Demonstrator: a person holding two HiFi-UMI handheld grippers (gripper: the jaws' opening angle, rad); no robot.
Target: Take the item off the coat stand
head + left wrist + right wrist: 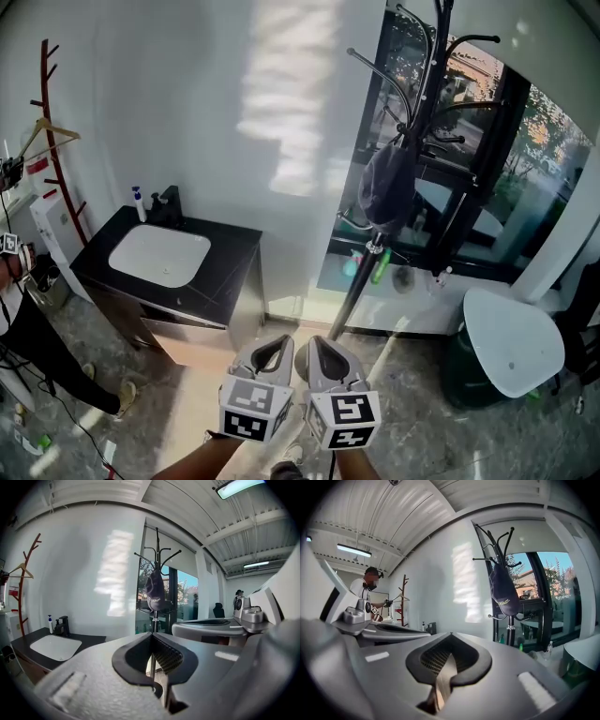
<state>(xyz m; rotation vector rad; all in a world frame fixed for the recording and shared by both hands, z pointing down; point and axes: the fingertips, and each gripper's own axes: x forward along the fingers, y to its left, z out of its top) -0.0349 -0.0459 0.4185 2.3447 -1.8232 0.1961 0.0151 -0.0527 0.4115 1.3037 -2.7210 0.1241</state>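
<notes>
Coat stand point(427, 141) is up ahead & a bit to the R, right in front of the window point(525, 169). Cap point(387, 183) hangs on the stand's L side, partway up the pole. Table point(511, 342) sits R of the stand, near the window. Cabinet point(220, 281) is on the L, against the wall point(216, 112), w/ a sink point(159, 253) in its top. Soap bottle point(139, 203) & tap point(169, 202) stand side by side at the back of the sink. Branch rack point(56, 159) is further L, behind the cabinet, w/ a hanger point(47, 136) on it. Person point(23, 319) is at the far L edge. Left gripper point(278, 345) & right gripper point(317, 345) are side by side at the btm mid, well short of the stand.
</notes>
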